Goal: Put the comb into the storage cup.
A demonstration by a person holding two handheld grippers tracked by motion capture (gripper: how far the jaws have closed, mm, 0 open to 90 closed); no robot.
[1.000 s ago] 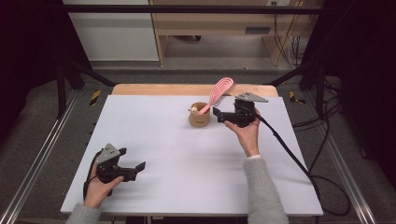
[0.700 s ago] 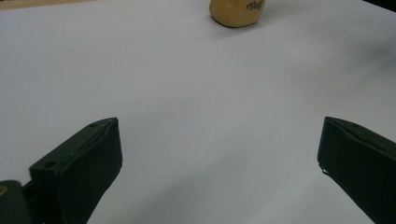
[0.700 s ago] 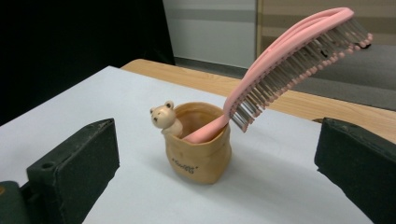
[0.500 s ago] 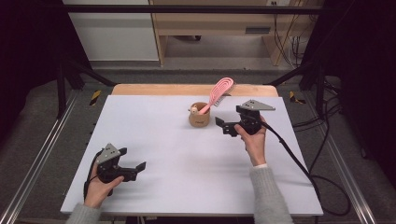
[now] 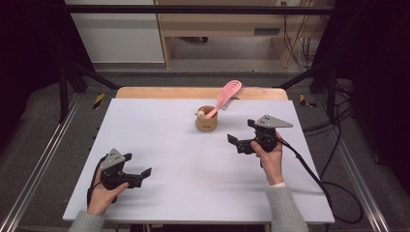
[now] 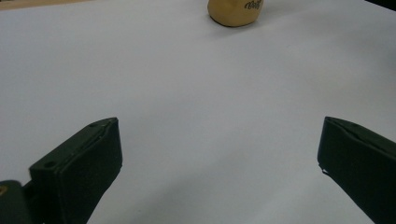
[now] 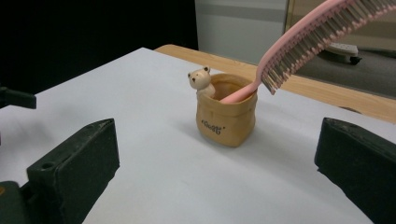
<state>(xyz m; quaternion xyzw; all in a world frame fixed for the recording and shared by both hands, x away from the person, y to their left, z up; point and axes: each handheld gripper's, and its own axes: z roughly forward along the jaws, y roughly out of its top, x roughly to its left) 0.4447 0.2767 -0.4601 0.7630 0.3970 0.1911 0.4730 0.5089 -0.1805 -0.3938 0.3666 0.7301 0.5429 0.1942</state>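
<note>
A small tan sack-shaped cup (image 5: 206,121) with a bear figure on its rim stands on the white table (image 5: 183,159), toward the back middle. A pink hairbrush (image 5: 226,95) leans out of it, handle down, bristle head up to the right. My right gripper (image 5: 241,133) is open and empty, a short way right and in front of the cup. In the right gripper view the cup (image 7: 226,119) and brush (image 7: 308,39) sit between and beyond the wide jaws. My left gripper (image 5: 139,164) rests open and empty at the front left. The cup's base (image 6: 236,11) is far ahead of it.
A wooden strip (image 5: 193,93) runs along the table's far edge. The right gripper's cable (image 5: 309,169) trails off the table's right side. Metal frame rails (image 5: 34,164) flank the table. Bare white surface lies between the two grippers.
My right gripper has drawn back from beside the cup toward the person and a little to the right, still open. The brush stays in the cup. The left gripper has not moved.
</note>
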